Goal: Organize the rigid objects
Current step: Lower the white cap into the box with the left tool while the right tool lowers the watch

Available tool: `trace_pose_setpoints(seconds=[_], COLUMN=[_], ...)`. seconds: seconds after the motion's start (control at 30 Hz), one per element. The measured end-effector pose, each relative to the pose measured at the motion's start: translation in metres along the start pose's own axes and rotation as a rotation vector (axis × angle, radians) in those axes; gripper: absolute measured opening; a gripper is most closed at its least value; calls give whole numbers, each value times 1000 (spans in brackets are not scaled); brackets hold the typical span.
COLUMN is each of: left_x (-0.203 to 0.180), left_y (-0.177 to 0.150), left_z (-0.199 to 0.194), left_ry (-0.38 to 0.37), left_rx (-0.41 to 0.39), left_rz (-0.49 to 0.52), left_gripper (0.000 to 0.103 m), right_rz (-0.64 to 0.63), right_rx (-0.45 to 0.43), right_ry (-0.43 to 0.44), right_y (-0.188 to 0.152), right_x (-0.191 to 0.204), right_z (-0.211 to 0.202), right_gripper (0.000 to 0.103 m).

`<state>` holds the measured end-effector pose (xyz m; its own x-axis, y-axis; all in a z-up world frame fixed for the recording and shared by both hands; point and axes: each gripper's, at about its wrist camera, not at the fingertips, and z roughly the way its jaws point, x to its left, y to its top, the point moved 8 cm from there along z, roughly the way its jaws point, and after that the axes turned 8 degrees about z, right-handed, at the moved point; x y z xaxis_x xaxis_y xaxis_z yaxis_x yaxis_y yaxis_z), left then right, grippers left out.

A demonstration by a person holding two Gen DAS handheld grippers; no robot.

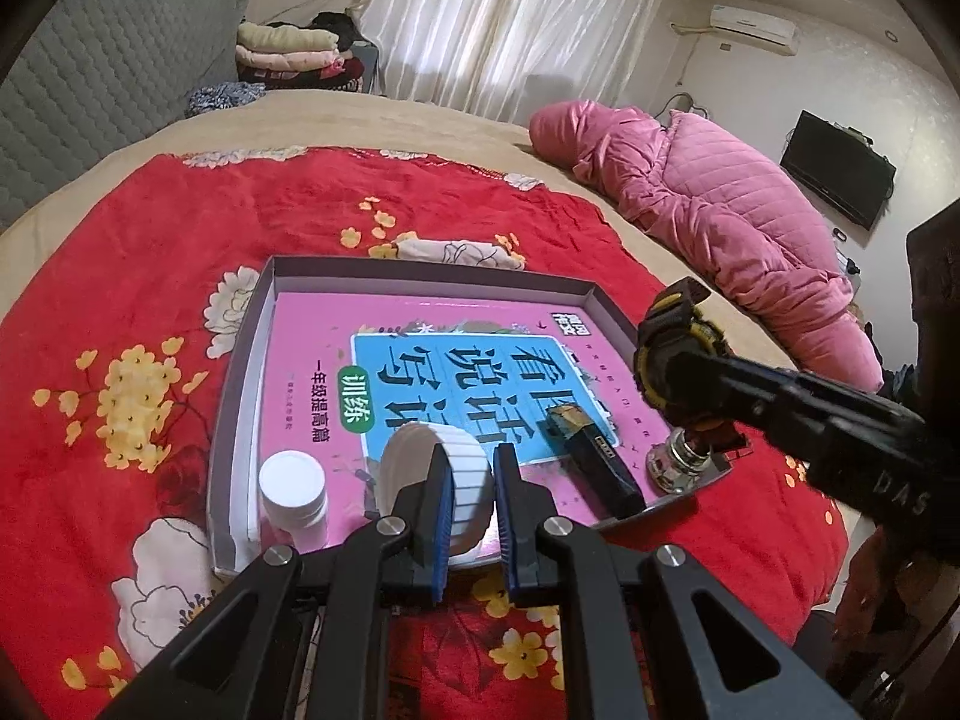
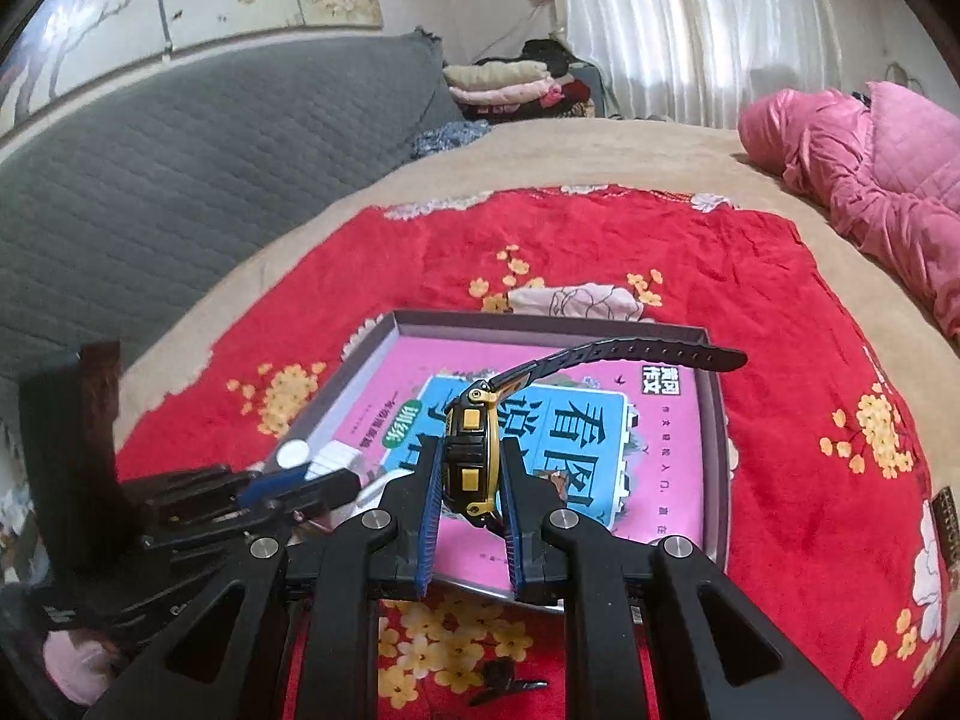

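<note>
The left gripper [image 1: 471, 501] is clamping a white ribbed jar lid [image 1: 435, 468] on edge between its blue pads, holding it just above the near edge of the shallow grey tray [image 1: 240, 384], which is lying on a red floral blanket [image 1: 150, 252]. Beside the lid, in the tray's near-left corner, a small white bottle [image 1: 294, 495] is standing upright. Toward the tray's near-right corner a dark lighter-like block [image 1: 591, 456] is lying flat, and a shiny metal fitting [image 1: 684, 459] is sitting just right of it. A pink exercise book [image 1: 456, 360] is covering most of the tray floor. The right gripper [image 2: 471, 480] is gripping a black-and-yellow wristwatch [image 2: 471, 450] by its case over the tray's near-right part, with the strap [image 2: 612, 357] sticking out toward the tray's far side. To place these well, each hand should be lowering its piece onto bare book cover, clear of the bottle, block and fitting, and easing its grip only once the piece is resting. The lid looks likely to roll if set on edge, so tipping it flat first seems wise. The watch strap should be landing inside the far wall rather than draping over it. Beyond the tray, a pink quilted coat [image 1: 720, 210] is lying on the bed.
</note>
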<state>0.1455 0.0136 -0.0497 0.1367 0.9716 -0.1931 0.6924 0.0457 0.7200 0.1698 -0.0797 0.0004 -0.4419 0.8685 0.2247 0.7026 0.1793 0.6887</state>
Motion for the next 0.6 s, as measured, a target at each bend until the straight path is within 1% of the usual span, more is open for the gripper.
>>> trace_pose_setpoints(seconds=[0.33,0.5,0.6], left_x=[1,1,1], left_y=[-1,-1,-1], left_z=[3,5,6], left_ry=[-10,-10,-3], left_rx=[1,6,9], left_rz=[6,16,23], left_gripper=[14,14,14], right_rz=[-51,-57,-45], right_rx=[57,101,115], right_ry=[-9,-22,-14], right_y=[-16,-24,-30], right_x=[5,3,0], right_z=[27,43,48], right_gripper=[18,18,18])
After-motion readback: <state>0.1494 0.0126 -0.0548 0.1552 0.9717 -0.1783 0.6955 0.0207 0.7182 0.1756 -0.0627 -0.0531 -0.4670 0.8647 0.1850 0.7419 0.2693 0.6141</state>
